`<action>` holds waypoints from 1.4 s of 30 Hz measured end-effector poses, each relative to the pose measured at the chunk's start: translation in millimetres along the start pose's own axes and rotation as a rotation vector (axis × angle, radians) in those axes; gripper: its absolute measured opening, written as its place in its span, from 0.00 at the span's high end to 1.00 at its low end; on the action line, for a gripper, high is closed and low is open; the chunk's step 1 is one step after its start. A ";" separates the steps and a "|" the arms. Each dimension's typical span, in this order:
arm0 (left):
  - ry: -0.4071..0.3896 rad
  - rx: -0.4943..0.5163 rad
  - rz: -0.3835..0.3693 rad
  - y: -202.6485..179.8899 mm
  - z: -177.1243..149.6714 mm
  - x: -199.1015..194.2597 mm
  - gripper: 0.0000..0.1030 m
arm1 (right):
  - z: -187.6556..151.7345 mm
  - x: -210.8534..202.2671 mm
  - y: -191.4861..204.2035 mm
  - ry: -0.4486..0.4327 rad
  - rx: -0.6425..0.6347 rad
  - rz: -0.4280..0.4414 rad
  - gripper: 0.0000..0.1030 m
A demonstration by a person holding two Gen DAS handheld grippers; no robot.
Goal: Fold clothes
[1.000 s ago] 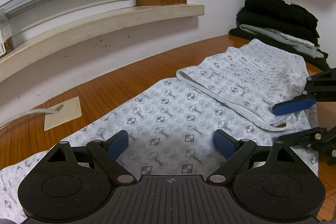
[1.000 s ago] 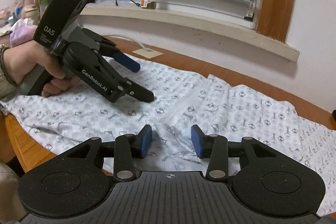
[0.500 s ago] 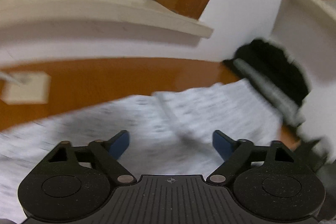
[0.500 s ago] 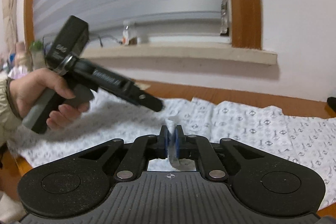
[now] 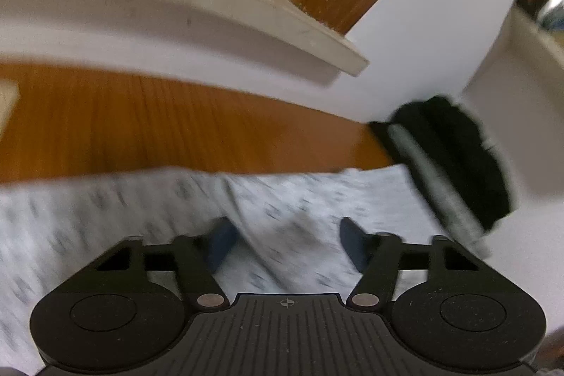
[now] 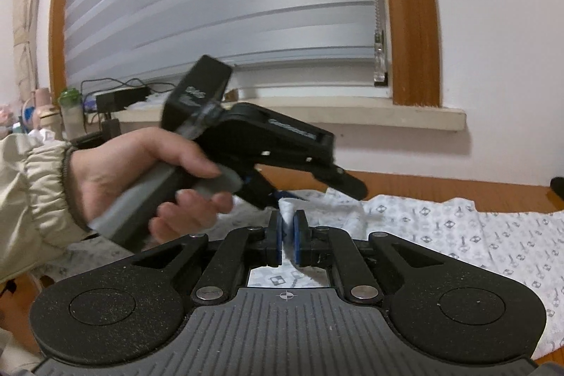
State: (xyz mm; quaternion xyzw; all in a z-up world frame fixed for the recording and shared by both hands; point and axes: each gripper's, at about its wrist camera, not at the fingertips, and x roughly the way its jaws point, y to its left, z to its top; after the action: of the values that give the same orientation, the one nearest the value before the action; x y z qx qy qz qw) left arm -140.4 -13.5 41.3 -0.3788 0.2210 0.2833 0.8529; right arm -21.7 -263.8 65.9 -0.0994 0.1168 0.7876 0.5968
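Observation:
A white garment with a grey check print (image 5: 105, 210) lies spread over the wooden table (image 5: 176, 122). My left gripper (image 5: 285, 235) points down at it, blurred by motion. Its jaws are closing with a raised ridge of the cloth between the blue pads, which stand apart from it. In the right wrist view my right gripper (image 6: 289, 224) is shut on a pinched fold of the same garment (image 6: 458, 228), held just above the table. A hand (image 6: 141, 164) holds the left tool close in front of it, its upper finger (image 6: 347, 184) over the cloth.
A pile of folded black and grey clothes (image 5: 458, 157) sits at the table's far right corner by the white wall. A stone window sill (image 6: 387, 117) runs behind the table, with a bottle (image 6: 70, 111) and cables at its left end.
The left gripper swung right and rolled, and its jaws narrowed over the cloth. The right gripper closed on a fold of the garment and lifted it slightly.

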 end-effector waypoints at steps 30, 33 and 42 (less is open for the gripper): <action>-0.326 0.167 0.445 159.0 10.0 -405.6 0.96 | 105.9 125.1 305.0 -0.090 -0.229 0.646 0.93; -0.341 0.156 0.488 183.6 8.6 -428.5 0.96 | 111.0 144.4 338.6 -0.077 -0.260 0.660 0.93; -0.183 0.024 0.698 281.5 -27.2 -396.3 0.72 | 78.8 202.1 374.0 0.188 -0.247 0.661 0.61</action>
State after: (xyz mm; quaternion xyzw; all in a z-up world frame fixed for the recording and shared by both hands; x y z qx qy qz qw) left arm -621.9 -4.1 112.4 -0.2434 0.2631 0.5877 0.7254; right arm -437.5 -152.0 105.6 -0.1995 0.1007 0.9336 0.2800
